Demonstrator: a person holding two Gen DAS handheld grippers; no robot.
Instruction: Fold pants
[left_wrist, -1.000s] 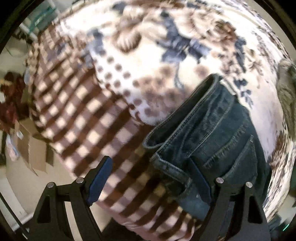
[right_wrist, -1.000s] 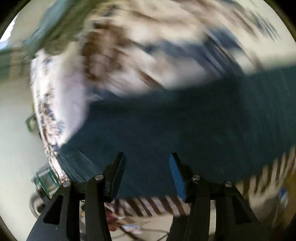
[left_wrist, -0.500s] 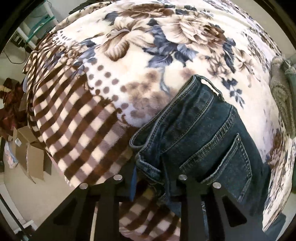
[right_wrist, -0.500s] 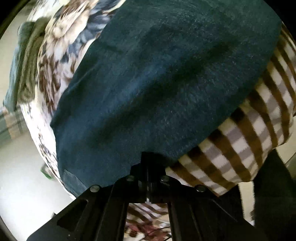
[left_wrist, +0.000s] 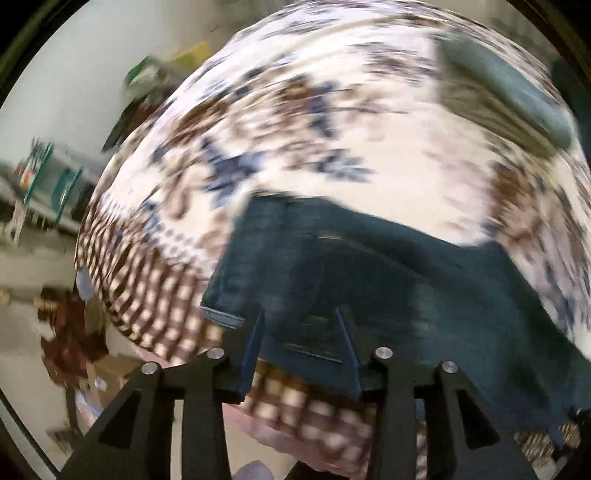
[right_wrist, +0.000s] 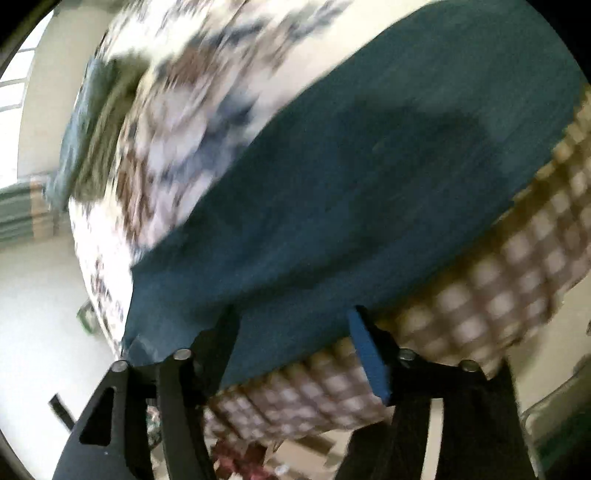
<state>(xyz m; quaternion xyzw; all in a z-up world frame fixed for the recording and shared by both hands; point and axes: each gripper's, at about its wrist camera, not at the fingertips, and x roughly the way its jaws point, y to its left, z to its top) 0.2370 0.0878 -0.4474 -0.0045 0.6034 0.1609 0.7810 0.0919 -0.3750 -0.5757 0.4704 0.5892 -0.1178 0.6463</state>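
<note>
Dark blue jeans (left_wrist: 369, 266) lie spread on a floral blanket (left_wrist: 295, 110) on a bed. My left gripper (left_wrist: 301, 343) hovers over their near edge. Its jaws are opening, and denim shows behind the gap with no pad pressing on it. In the right wrist view the jeans (right_wrist: 369, 166) fill the middle as a flat blue panel. My right gripper (right_wrist: 295, 347) hangs over the near hem by the blanket's checked border (right_wrist: 498, 266). Its jaws are opening too, with nothing pinched between them. Both views are blurred by motion.
A folded grey-green cloth (left_wrist: 498, 85) lies at the far side of the bed and appears in the right wrist view as cloth (right_wrist: 92, 122). Beyond the bed's near edge are a cardboard box (left_wrist: 107, 369) and the floor. A shelf (left_wrist: 44, 173) stands at the left wall.
Half a second ago both grippers were shut on the jeans' near edge. Both have since let go, spread their jaws and pulled away, the left one rising and rolling.
</note>
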